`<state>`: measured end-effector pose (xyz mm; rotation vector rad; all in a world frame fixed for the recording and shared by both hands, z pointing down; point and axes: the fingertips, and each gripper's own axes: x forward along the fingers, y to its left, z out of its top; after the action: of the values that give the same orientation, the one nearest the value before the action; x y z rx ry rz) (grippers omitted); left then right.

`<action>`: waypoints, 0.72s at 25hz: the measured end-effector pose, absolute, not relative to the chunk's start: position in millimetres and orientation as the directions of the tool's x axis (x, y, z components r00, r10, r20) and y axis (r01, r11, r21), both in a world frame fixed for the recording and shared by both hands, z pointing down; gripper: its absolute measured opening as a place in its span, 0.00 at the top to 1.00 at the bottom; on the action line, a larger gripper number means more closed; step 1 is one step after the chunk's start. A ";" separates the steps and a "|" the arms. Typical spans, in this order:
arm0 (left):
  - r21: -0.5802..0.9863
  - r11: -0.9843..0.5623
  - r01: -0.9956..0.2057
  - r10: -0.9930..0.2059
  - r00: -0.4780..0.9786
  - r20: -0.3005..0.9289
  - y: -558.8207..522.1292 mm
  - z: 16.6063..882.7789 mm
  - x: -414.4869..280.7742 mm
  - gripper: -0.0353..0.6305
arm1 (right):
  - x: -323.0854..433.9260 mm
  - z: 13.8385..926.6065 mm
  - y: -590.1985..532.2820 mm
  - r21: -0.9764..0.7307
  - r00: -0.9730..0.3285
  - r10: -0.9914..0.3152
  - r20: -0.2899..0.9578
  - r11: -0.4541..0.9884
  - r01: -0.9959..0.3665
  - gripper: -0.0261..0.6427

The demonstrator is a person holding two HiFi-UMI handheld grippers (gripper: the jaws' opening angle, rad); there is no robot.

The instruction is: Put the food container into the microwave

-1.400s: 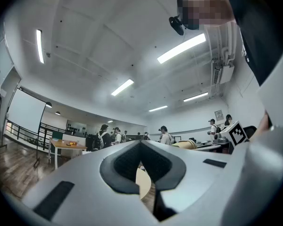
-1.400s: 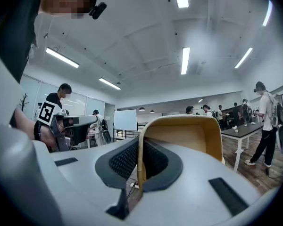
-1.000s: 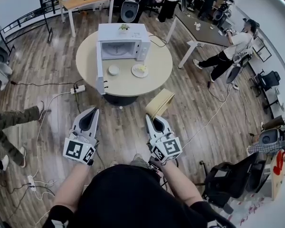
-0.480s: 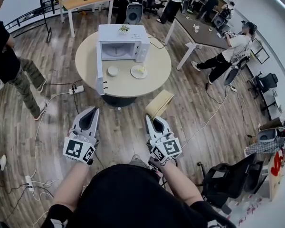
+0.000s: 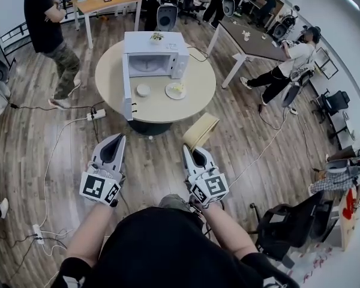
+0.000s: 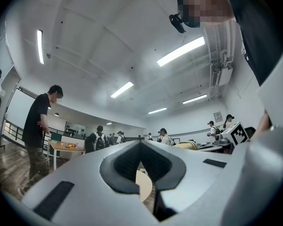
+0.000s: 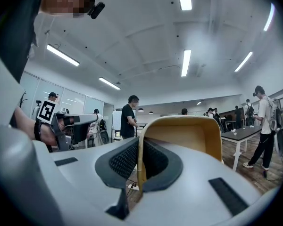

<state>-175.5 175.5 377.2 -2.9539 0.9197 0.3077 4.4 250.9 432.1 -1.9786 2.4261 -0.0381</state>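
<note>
A white microwave [image 5: 153, 57] stands on the round table [image 5: 195, 104] with its door [image 5: 126, 92] swung open to the left. In front of it on the table sit a small white round container [image 5: 143, 89] and a plate with yellow food [image 5: 176, 90]. Both grippers hang low over the floor, well short of the table. My left gripper [image 5: 112, 141] [image 6: 141, 145] is shut with nothing in it. My right gripper [image 5: 193, 153] [image 7: 140, 147] is shut and empty too, pointing at a yellow chair [image 5: 201, 131] [image 7: 188, 131].
The yellow chair stands between my right gripper and the table. A power strip [image 5: 97, 113] and cables lie on the wooden floor at the left. A person [image 5: 51, 29] walks at the back left; others work at desks [image 5: 252, 41] to the right.
The person on the left has walked further back along the room. Both grippers have stayed where they were, still shut.
</note>
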 end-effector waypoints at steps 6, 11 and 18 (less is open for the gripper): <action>0.032 -0.828 -0.560 -0.555 0.810 -0.190 173.7 381.0 -175.8 0.92 | 2.3 433.6 253.0 -0.004 -0.198 -0.980 0.012 0.198 -0.980 0.92; 0.031 -0.824 -0.566 -0.561 0.805 -0.193 167.9 380.2 -173.7 0.92 | 7.7 430.8 247.9 0.001 -0.186 -0.983 -0.001 0.186 -0.983 0.92; 0.042 -0.822 -0.568 -0.565 0.804 -0.184 157.9 384.4 -164.8 0.92 | 15.2 435.1 233.9 -0.009 -0.193 -0.981 -0.007 0.193 -0.981 0.92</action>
<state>-164.8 157.9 384.4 -2.9692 0.9319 0.2959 15.2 233.9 435.1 -1.9888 2.4176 -0.0043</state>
